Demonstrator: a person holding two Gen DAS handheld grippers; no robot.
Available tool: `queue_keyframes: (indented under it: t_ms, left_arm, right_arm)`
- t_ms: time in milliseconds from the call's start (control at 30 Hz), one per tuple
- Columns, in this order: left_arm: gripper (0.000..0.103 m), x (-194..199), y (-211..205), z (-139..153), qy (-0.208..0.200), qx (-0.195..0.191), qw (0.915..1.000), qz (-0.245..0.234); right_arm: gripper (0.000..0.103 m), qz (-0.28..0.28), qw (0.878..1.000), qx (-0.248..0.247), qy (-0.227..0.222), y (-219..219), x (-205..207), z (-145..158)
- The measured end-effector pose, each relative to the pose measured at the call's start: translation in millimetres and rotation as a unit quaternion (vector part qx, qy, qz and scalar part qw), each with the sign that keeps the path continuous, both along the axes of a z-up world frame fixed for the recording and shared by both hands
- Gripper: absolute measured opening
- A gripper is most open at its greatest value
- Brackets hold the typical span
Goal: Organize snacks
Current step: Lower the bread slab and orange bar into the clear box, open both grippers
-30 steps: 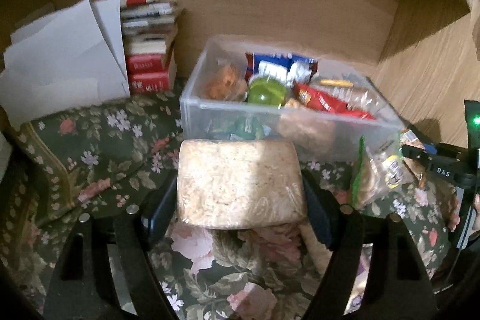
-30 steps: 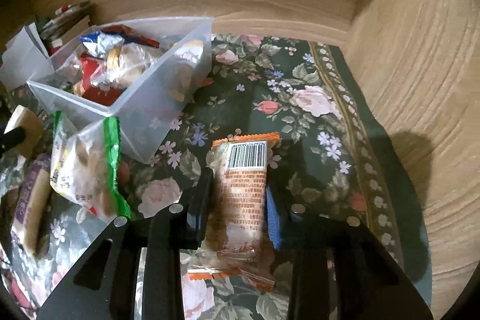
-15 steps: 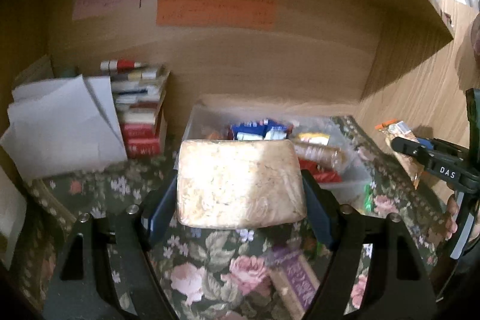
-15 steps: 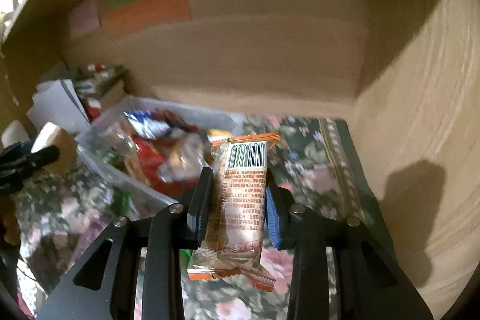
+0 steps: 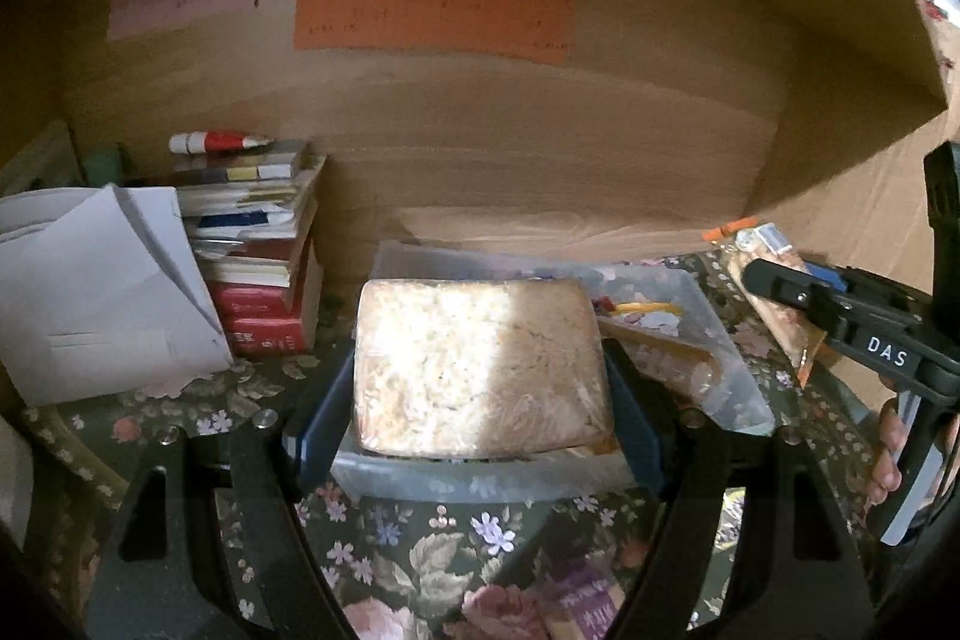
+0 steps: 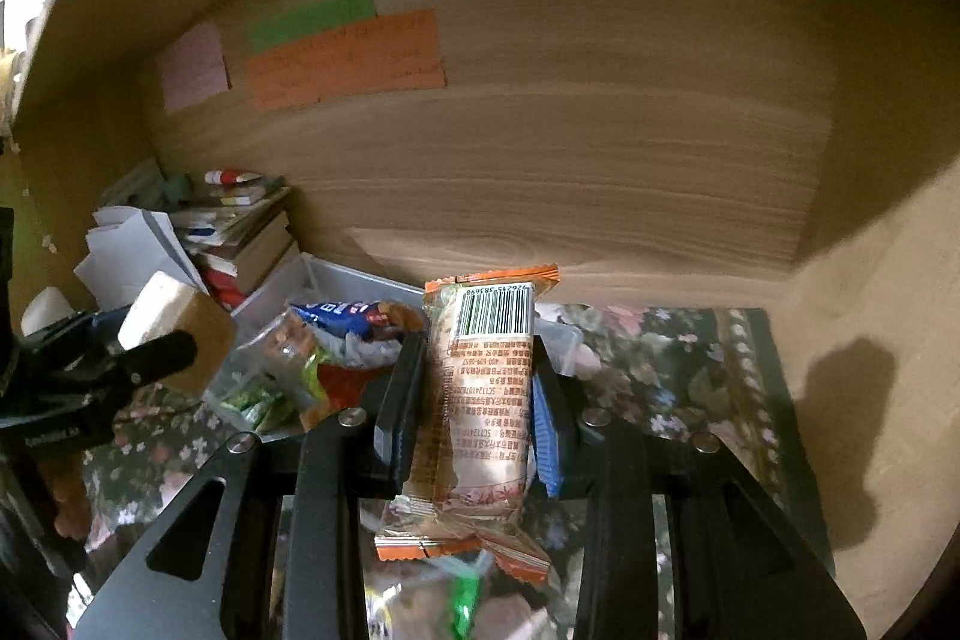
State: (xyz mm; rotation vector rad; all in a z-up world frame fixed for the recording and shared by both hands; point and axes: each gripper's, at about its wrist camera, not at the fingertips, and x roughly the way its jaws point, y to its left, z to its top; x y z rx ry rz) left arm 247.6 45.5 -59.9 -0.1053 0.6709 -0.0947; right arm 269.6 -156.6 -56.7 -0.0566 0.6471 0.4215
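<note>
My left gripper (image 5: 477, 403) is shut on a pale wrapped rice cake block (image 5: 477, 367), held above the near end of a clear plastic snack bin (image 5: 708, 340). My right gripper (image 6: 474, 400) is shut on an orange-edged snack bar packet (image 6: 486, 388) with a barcode, held above the bin's right end (image 6: 336, 280). The bin holds several packets, among them a blue bag (image 6: 342, 313). The right gripper with its packet shows at the right of the left wrist view (image 5: 780, 280). The left gripper and block show at the left of the right wrist view (image 6: 174, 334).
A stack of books (image 5: 258, 250) and white folded papers (image 5: 102, 280) stand left of the bin. Wooden walls enclose the back (image 5: 480, 148) and the right side (image 6: 888, 370). A floral cloth (image 6: 678, 370) covers the surface. Loose packets lie below the grippers (image 5: 576, 604).
Both grippers have risen and moved toward the bin with their snacks. The bin now lies lower and closer beneath each held snack.
</note>
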Motion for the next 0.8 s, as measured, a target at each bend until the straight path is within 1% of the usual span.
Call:
queue_keyframes:
  t_ms: [100,367,500,667,700,733,767,800]
  left_arm:
    - [0.077,11,1,-9,0.011,0.004,0.9999,0.002]
    - [0.077,33,3,-32,0.036,0.011,0.9993,0.000]
    - [0.078,39,2,-39,0.045,0.009,0.9989,-0.004]
    - [0.078,43,0,-46,0.059,0.007,0.9982,-0.008]
    - [0.079,43,0,-46,0.059,0.004,0.9982,-0.009]
    - [0.079,43,-1,-45,0.055,0.005,0.9984,-0.007]
    - [0.080,43,-1,-43,0.050,0.007,0.9987,-0.005]
    - [0.080,40,-3,-40,0.043,0.013,0.9990,-0.003]
  right_arm:
    - [0.029,0.002,1.000,-0.011,0.010,9,14,-6]
    - [0.029,0.008,0.998,-0.022,0.058,21,45,-34]
    - [0.029,0.013,0.997,-0.022,0.067,24,49,-38]
    - [0.030,0.023,0.997,-0.028,0.066,30,45,-38]
    - [0.031,0.025,0.997,-0.030,0.067,30,45,-38]
    - [0.034,0.026,0.997,-0.031,0.067,30,44,-37]
    - [0.041,0.025,0.997,-0.032,0.065,30,42,-36]
    - [0.045,0.024,0.997,-0.033,0.060,29,39,-35]
